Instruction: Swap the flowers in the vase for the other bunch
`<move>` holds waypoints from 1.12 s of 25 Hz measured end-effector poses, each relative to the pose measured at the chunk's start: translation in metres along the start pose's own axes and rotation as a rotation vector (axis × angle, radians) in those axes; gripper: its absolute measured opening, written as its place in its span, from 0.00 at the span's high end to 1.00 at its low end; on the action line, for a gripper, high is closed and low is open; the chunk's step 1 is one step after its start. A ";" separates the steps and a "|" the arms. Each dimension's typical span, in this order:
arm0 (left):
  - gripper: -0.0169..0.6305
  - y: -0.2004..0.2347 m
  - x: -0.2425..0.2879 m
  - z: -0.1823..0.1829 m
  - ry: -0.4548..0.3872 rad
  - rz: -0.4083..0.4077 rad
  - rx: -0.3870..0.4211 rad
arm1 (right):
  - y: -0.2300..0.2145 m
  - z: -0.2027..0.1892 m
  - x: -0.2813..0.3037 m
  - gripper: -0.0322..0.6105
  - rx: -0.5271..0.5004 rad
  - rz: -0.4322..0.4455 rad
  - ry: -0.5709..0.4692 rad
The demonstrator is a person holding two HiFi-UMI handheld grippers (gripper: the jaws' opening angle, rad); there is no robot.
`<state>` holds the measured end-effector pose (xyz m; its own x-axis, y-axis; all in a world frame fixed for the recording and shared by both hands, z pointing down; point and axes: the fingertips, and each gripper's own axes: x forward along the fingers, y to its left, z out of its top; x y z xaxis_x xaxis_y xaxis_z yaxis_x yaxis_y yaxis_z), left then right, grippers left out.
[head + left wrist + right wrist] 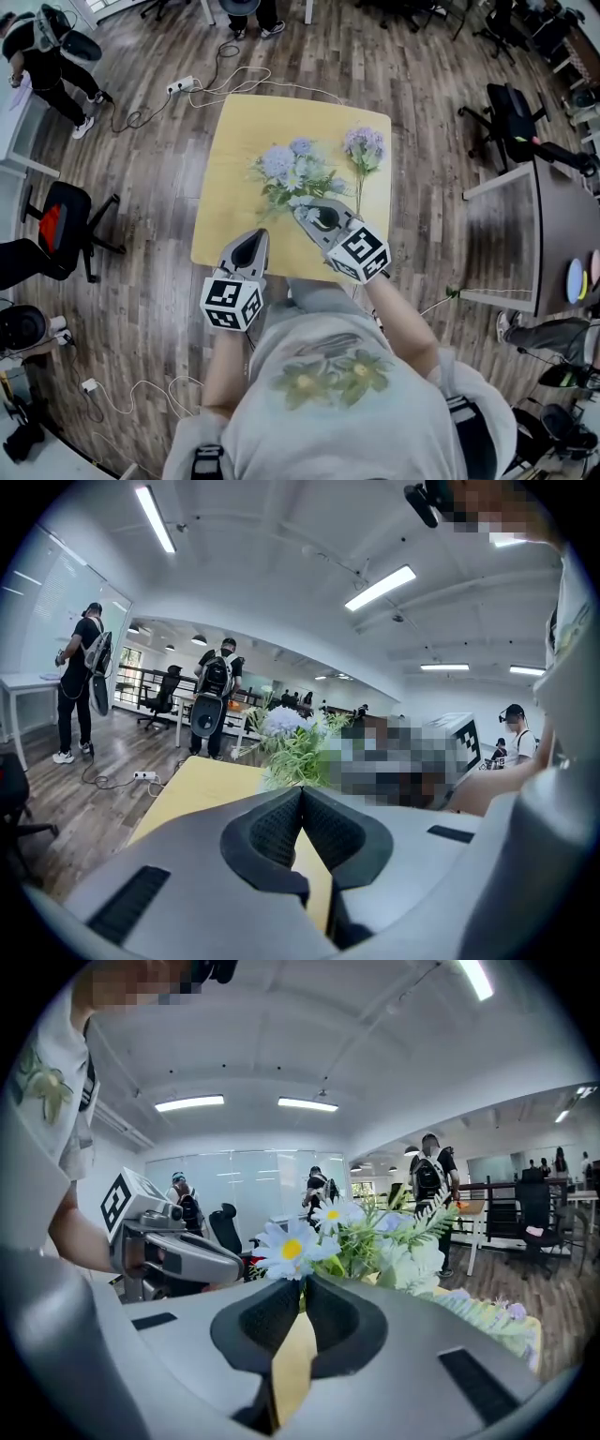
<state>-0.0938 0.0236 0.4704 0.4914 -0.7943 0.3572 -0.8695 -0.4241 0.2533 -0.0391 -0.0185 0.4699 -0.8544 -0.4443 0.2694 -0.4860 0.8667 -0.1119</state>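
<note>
Right fingers (270,1314) pinched, seemingly on bouquet (375,1246) stem (left gripper (302,791) closed).

Head view — stem ends of mixed bunch (292,176) hidden under right gripper (303,209), so what they stand in can't be told. Right gripper view: whether a stem sits btwn its jaws — too small to tell. Table (234,141) near edge partly covered.
</note>
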 end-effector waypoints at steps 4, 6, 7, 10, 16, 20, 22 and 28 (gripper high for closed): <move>0.95 0.008 0.003 0.001 0.003 0.010 0.001 | 0.006 0.001 0.008 0.87 -0.029 0.049 0.018; 0.95 0.013 0.004 0.000 0.010 0.024 -0.002 | 0.007 0.001 0.008 0.87 -0.036 0.064 0.025; 0.95 0.016 0.003 -0.002 0.013 0.036 -0.005 | 0.006 0.000 0.007 0.87 -0.040 0.070 0.029; 0.95 0.032 0.001 -0.009 0.023 0.071 0.004 | 0.005 -0.003 0.004 0.87 -0.044 0.103 0.033; 0.95 0.056 0.014 -0.019 0.020 0.042 0.089 | 0.003 -0.004 0.008 0.87 -0.035 0.152 0.034; 0.76 0.062 0.037 -0.024 0.044 -0.026 0.104 | 0.000 0.000 0.015 0.87 -0.022 0.157 0.035; 0.63 0.065 0.051 -0.027 0.064 -0.041 0.129 | -0.002 0.000 0.017 0.87 -0.012 0.161 0.035; 0.44 0.071 0.086 -0.043 0.092 -0.149 0.259 | -0.006 -0.003 0.020 0.87 0.007 0.188 0.035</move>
<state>-0.1109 -0.0565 0.5575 0.6069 -0.6773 0.4159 -0.7653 -0.6393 0.0756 -0.0530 -0.0319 0.4789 -0.9235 -0.2660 0.2764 -0.3194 0.9323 -0.1699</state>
